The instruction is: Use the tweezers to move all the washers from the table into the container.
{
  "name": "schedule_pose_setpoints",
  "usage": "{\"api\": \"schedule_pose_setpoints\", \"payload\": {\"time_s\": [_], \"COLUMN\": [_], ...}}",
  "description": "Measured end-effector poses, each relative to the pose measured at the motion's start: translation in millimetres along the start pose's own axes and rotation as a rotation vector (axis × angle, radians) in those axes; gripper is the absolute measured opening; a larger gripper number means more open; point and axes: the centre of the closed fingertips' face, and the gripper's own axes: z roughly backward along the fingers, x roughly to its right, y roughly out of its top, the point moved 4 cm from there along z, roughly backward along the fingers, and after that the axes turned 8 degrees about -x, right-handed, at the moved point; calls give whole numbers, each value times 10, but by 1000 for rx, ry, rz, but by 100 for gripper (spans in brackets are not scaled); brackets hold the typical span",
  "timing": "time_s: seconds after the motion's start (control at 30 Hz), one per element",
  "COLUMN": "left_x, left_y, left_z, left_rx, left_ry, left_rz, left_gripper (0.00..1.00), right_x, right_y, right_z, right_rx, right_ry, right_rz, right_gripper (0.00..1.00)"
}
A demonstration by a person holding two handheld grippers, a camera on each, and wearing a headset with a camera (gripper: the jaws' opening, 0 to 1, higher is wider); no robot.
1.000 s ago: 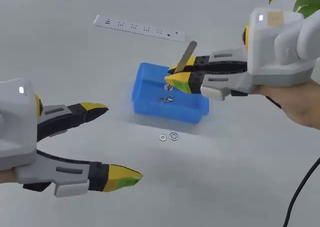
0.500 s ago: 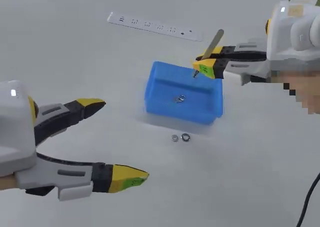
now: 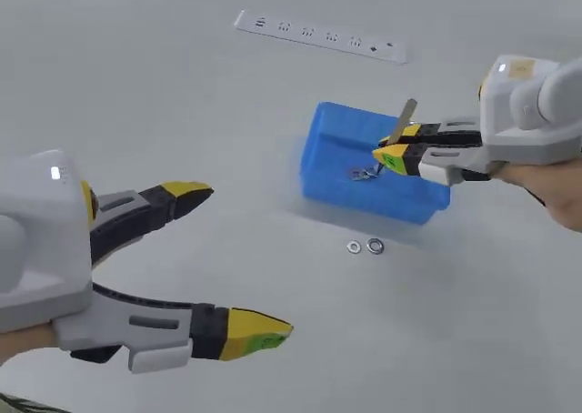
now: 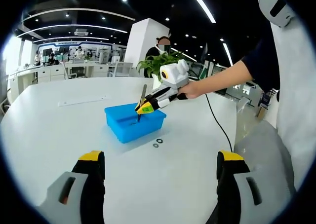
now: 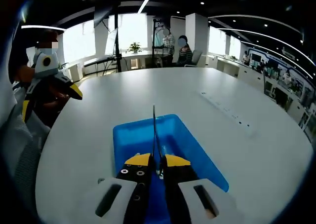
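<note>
White pwr strip (image 3: 320, 36) lies flat; leafy plant (image 4: 154, 66) in bkgd.

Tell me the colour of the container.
Bright blue; the container shows best in the head view.

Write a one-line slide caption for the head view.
Right gripper holds slim metal tweezers over the blue plastic container; two small metal washers lie on the white table.
</note>
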Motion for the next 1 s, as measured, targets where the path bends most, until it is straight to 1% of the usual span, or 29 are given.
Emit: {"api": "schedule_pose_setpoints", "payload": {"time_s": [0.1, 0.3, 0.53, 0.73, 0.8, 0.9, 0.93, 1.0], "left_x": [4, -5, 1, 5, 8, 4, 5, 1], "left_y": [-1, 33, 35, 14, 18, 11, 12, 20], "left_z": [9, 14, 13, 27, 32, 35, 36, 32], "left_rx": [4, 21, 18, 10, 15, 11, 11, 16], "left_ry": [2, 9, 6, 7, 6, 9, 9, 9], "left_rz": [10, 19, 17, 19, 21, 20, 22, 23], "left_gripper": [99, 99, 99, 99, 99, 99, 99, 99], "right_x": [-5, -28, -56, -45, -42, -50, -46, -49], "right_y": [-11, -36, -60, -55, -54, -43, -30, 5], "right_z": [-2, -1, -19, -23, -20, -6, 9, 41], "right_rx": [3, 2, -6, -5, -6, -6, -7, 4], "right_ry": [2, 2, 6, 6, 5, 8, -2, 0], "right_rz": [-17, -33, -42, -61, -66, -57, -41, -37], "right_gripper": [9, 9, 10, 10, 10, 10, 9, 8]}}
